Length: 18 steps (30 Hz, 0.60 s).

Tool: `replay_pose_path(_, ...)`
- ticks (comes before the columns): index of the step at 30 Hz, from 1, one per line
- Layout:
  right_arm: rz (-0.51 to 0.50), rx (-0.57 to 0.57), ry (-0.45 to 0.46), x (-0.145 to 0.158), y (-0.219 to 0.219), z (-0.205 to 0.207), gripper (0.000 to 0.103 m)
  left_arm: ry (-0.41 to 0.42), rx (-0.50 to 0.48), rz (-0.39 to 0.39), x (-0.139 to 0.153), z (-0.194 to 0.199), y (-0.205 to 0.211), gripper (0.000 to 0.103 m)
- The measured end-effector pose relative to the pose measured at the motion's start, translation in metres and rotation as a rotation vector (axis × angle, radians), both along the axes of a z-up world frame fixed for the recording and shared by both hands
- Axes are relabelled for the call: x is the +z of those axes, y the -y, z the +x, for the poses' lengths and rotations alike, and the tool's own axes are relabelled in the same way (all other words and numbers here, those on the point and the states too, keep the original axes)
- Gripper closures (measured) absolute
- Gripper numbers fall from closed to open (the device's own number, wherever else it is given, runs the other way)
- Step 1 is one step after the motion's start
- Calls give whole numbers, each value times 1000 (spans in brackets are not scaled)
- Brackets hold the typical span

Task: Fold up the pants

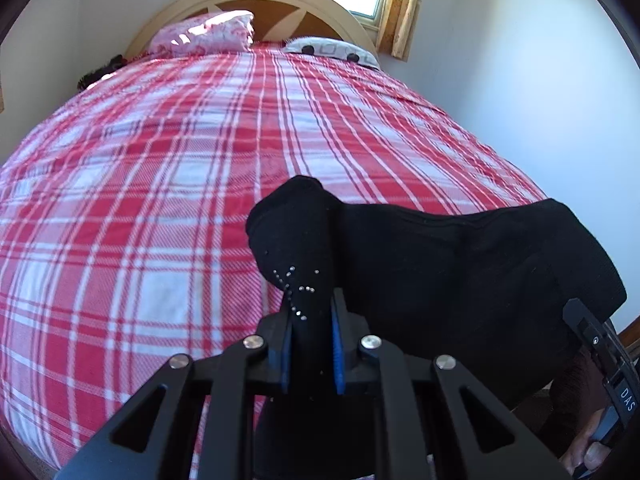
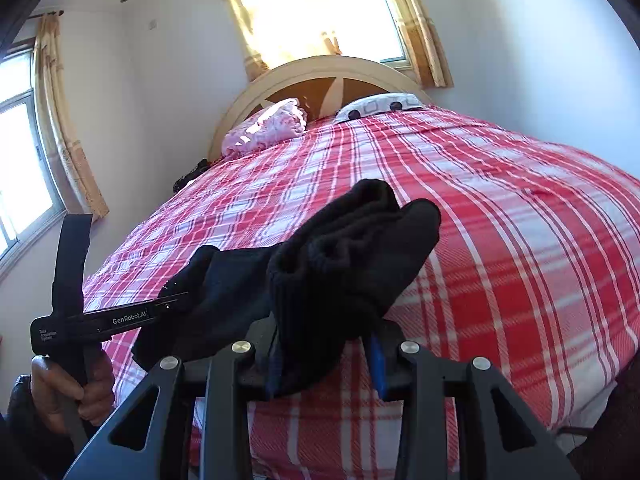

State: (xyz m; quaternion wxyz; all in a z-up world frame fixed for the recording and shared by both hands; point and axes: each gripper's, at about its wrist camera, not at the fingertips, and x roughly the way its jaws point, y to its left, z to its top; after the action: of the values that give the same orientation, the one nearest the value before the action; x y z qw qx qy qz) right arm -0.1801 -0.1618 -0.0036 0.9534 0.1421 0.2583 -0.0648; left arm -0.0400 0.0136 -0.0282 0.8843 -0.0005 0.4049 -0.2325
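Observation:
Black pants (image 1: pixel 440 264) hang stretched between my two grippers above the foot of the bed. My left gripper (image 1: pixel 311 344) is shut on one end of the pants, where small silver studs show. The right gripper (image 1: pixel 600 344) shows at the right edge of the left wrist view, holding the other end. In the right wrist view my right gripper (image 2: pixel 326 360) is shut on a bunched ribbed part of the pants (image 2: pixel 344 256). The left gripper (image 2: pixel 120 316) appears there at the left, hand-held.
A bed with a red and white plaid cover (image 1: pixel 180 168) fills both views. A pink pillow (image 1: pixel 208 34) and a white dotted pillow (image 1: pixel 332 50) lie by the curved headboard (image 2: pixel 320 76). Curtained windows (image 2: pixel 320 8) and white walls surround it.

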Motion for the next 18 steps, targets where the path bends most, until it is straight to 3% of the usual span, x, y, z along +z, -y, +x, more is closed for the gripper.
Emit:
replay_pose_path(7,-20,65,19,12,-21,32,67,45,76,17,8,17,-23,87)
replay_pose_path(18,-12,167,7,13,-59,84,67,24,196,1,4,37,-77,87)
